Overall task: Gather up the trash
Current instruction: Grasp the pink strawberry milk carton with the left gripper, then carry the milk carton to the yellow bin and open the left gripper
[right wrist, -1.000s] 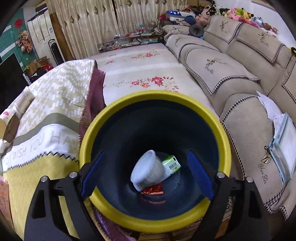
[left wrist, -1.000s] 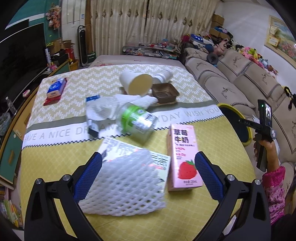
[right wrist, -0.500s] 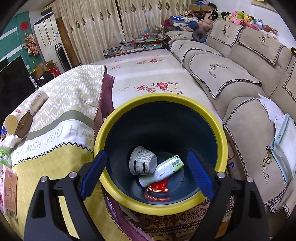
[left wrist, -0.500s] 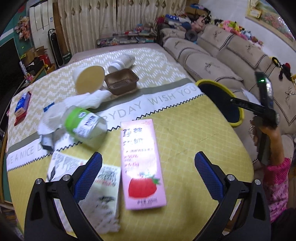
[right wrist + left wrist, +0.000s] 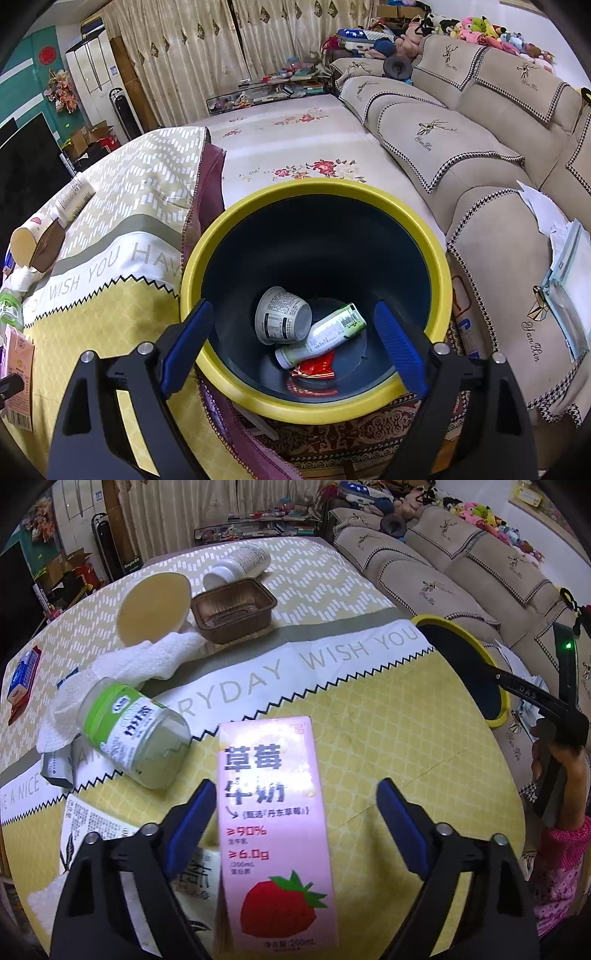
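A pink strawberry milk carton [image 5: 275, 819] lies flat on the yellow tablecloth [image 5: 388, 716]. My left gripper [image 5: 295, 797] is open, its blue fingers either side of the carton, the left one close to its edge. My right gripper [image 5: 293, 321] is open and empty above the yellow-rimmed dark bin [image 5: 439, 258]; the bin [image 5: 469, 650] also shows off the table's right edge. In the bin lie a white cup [image 5: 282, 315], a white bottle [image 5: 325, 334] and a red wrapper [image 5: 314, 369].
On the table lie a green-lidded jar [image 5: 135, 731], crumpled white tissue [image 5: 147, 661], a paper cup [image 5: 151, 605], a brown tray [image 5: 232, 609], a white bottle [image 5: 240, 563] and printed packaging [image 5: 96, 830]. A sofa [image 5: 480, 147] stands right of the bin.
My left gripper has moved in over the pink carton, which now sits between its fingers. My right gripper has drawn back slightly from the bin; the cup and bottle in the bin have settled.
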Demonstrator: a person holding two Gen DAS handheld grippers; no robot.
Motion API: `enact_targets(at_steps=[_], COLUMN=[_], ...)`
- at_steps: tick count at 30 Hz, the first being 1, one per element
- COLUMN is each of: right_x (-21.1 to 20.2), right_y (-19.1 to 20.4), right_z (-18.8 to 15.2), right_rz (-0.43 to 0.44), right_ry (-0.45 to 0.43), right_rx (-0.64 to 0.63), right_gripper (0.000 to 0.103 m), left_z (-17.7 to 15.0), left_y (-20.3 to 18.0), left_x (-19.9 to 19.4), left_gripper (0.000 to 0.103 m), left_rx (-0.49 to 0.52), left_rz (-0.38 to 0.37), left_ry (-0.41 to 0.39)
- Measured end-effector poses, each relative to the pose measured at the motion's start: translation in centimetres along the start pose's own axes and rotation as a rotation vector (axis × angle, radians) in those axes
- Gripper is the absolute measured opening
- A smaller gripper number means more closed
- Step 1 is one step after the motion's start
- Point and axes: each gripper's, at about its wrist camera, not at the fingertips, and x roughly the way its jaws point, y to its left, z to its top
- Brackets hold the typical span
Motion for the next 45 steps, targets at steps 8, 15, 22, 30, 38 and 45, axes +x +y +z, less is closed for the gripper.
enact_targets(at_steps=[8, 15, 22, 30, 38, 45], right_x=[0.4, 0.1, -1.1, -2.9, -5.0, -5.9], right_y=[-0.2, -0.2, -1.1, -2.1, -5.1, -7.7], right_z=[-0.3, -0.6, -0.4, 0.0, -0.3, -1.0], right_rz=[0.004, 0.012, 0.024, 0.008, -0.057, -0.101], right_ry=[0.01, 0.007, -0.025, -0.064, -0.101, -0.096], right_rx=[0.003, -0.001, 0.017, 0.021, 0.064, 0.094], right_gripper=[0.084, 0.084, 0.084, 0.084, 0.084, 0.084], left_z=[-0.4, -0.9, -1.5, 0.4, 5.6, 11.7], left_y=[-3.6, -5.6, -5.0, -6.4, -11.5, -17.8], left_x=[0.0, 0.3, 0.8, -0.8, -1.8, 0.2], left_gripper=[0.066, 0.064, 0.05, 0.049, 0.049, 0.05], left_rx=[0.101, 0.19, 0.208, 0.222, 0.332, 0.413], left_rz=[-0.053, -0.048, -0.011, -0.067, -0.097, -0.171], left_ry=[-0.008, 0.019, 0.051, 0.006, -0.063, -0.073])
